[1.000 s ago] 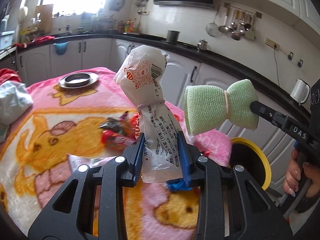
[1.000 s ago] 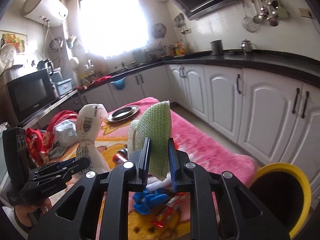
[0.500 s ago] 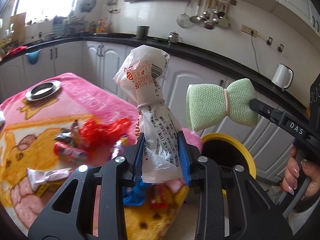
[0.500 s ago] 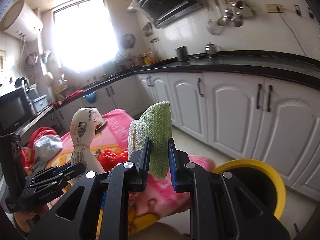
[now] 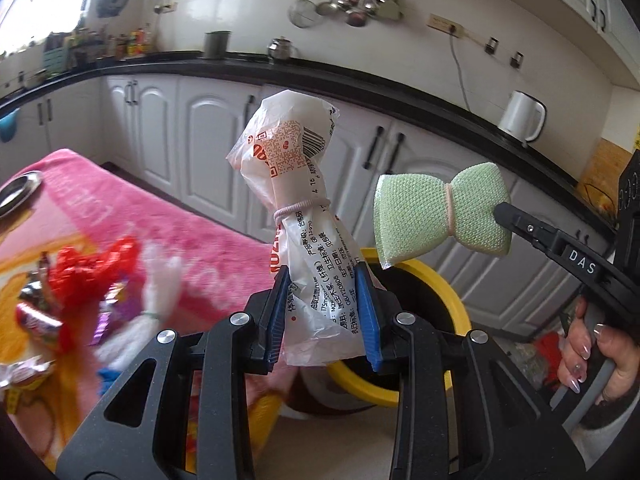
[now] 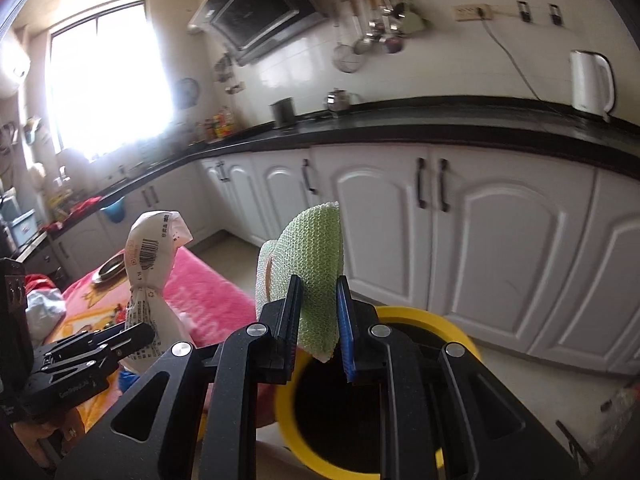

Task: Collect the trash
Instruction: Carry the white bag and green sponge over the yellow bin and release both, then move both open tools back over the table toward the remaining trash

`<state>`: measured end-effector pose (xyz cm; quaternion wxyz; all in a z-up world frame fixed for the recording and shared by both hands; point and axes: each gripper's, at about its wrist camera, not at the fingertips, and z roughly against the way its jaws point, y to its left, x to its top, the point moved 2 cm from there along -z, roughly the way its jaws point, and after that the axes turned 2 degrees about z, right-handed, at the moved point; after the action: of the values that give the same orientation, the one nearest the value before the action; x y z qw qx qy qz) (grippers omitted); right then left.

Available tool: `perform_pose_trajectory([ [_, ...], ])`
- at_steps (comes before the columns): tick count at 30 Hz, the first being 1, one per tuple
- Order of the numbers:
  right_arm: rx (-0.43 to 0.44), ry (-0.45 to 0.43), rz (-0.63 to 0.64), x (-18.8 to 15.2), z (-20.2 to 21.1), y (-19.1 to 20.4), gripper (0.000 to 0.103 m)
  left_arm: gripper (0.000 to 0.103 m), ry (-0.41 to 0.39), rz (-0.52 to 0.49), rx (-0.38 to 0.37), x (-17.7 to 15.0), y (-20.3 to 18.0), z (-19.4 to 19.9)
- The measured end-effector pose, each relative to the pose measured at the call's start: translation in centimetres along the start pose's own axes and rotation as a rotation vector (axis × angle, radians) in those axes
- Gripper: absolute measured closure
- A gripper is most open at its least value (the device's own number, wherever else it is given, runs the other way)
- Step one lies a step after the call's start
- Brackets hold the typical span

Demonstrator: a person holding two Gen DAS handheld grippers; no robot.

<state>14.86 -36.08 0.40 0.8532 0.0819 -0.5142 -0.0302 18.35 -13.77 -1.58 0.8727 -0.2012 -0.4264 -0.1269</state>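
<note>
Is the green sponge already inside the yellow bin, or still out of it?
Still out. The green sponge is pinched in the right claw, above the yellow bin's open mouth; its lower tip hangs over the dark opening.

hidden: lower part of yellow bin (image 5: 432,280) is behind the left tool (image 5: 323,316) and the plastic packet (image 5: 308,256) | blurred: wrappers (image 5: 80,280) on the bench (image 5: 168,236), kinds not readable | cut off: metal dish (image 5: 18,196) at left edge; person's hand (image 5: 592,348) at right edge | too small: jars on far counter
</note>
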Motion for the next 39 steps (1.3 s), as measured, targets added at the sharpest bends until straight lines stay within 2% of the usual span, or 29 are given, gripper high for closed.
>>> perform_pose_trajectory([
  [9, -0.135, 0.050, -0.013, -2.1, -0.5, -4.2, 0.086, 0.078, 0.089, -0.028, -0.055, -0.9, -2.3, -5.3],
  [23, -0.192, 0.186, -0.050, -4.8, -3.2, -7.5, 0.085, 0.076, 0.259, -0.060, -0.086, -4.2, -3.3, -11.3],
  [28, -0.185, 0.237, -0.071, -5.7, -4.3, -8.1, 0.080, 0.072, 0.297, -0.069, -0.090, -4.9, -3.6, -12.6],
  [31, -0.176, 0.268, -0.092, -6.2, -5.1, -8.6, 0.075, 0.067, 0.301, -0.068, -0.089, -5.0, -3.5, -13.1],
  [35, -0.193, 0.277, -0.113, -6.6, -5.2, -9.1, 0.065, 0.046, 0.293, -0.059, -0.082, -4.9, -3.2, -12.8],
  [37, -0.203, 0.268, -0.121, -6.4, -5.0, -9.3, 0.059, 0.041, 0.282, -0.047, -0.086, -4.8, -3.0, -12.3],
  [39, -0.221, 0.258, -0.118, -6.3, -4.7, -9.3, 0.055, 0.025, 0.262, -0.025, -0.086, -4.6, -2.5, -11.6],
])
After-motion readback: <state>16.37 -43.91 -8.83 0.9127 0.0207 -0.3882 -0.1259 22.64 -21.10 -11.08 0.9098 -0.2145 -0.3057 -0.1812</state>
